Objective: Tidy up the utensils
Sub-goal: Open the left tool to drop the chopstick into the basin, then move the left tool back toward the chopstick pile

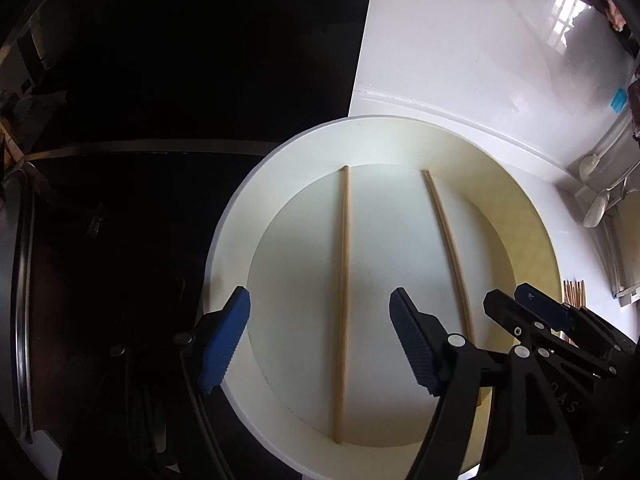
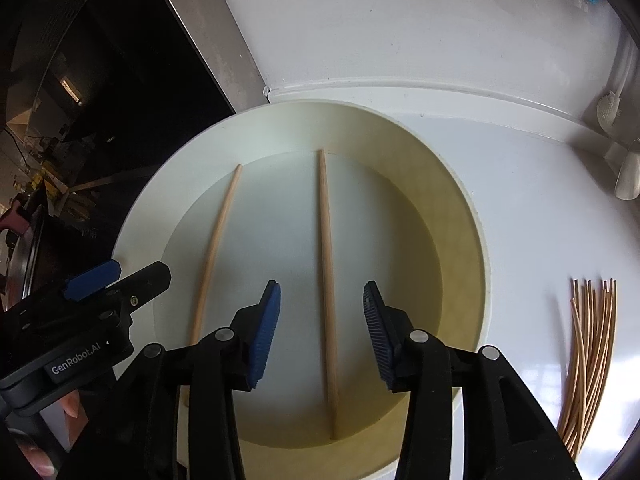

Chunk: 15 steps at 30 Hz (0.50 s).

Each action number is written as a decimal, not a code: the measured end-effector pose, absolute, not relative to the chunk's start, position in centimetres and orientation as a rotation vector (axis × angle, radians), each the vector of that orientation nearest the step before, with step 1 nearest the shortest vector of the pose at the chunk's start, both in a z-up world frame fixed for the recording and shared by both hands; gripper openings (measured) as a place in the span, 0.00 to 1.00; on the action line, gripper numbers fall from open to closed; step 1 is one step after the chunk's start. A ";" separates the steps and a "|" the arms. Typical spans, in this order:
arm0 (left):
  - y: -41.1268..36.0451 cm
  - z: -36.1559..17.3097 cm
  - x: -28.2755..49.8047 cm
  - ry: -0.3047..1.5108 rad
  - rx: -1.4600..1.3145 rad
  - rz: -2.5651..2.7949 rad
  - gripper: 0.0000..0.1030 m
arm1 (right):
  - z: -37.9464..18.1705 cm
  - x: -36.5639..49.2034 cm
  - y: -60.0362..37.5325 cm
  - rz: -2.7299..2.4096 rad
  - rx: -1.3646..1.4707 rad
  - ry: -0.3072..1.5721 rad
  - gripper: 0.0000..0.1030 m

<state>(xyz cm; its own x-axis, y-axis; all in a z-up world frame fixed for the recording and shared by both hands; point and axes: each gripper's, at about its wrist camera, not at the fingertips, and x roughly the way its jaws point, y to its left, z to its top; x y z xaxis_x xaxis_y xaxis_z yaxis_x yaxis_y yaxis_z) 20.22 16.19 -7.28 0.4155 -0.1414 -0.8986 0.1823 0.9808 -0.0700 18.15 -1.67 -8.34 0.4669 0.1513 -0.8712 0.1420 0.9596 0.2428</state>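
Observation:
Two wooden chopsticks lie side by side, apart, on the floor of a round white bowl point(image 1: 248, 184) point(image 2: 132, 220). My left gripper point(image 1: 320, 300) hangs open over the left chopstick point(image 1: 344, 280) point(image 2: 216, 248), whose shaft runs between the blue pads point(image 1: 228, 332) without touching them. My right gripper point(image 2: 322, 292) is open as well, straddling the right chopstick point(image 2: 326, 260) point(image 1: 448, 240) with a gap on each side. Each gripper shows at the edge of the other's view: the right gripper point(image 1: 516, 300) and the left gripper point(image 2: 128, 276).
A bundle of several chopsticks point(image 2: 588, 352) point(image 1: 574, 292) lies on the white counter right of the bowl. Spoons point(image 1: 596, 208) and a white brush point(image 2: 608, 108) sit at the far right. A dark cooktop point(image 1: 160, 80) with a pan point(image 1: 20, 280) borders the bowl's left.

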 end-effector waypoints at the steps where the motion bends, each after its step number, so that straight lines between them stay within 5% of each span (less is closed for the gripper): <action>1: 16.2 -7.0 20.0 1.123 0.039 -0.200 0.69 | -8.1 17.7 -1.8 0.011 0.305 1.082 0.44; 15: 12.0 -3.8 12.6 1.065 0.029 -0.164 0.78 | -4.7 8.7 -6.7 0.027 0.290 1.031 0.55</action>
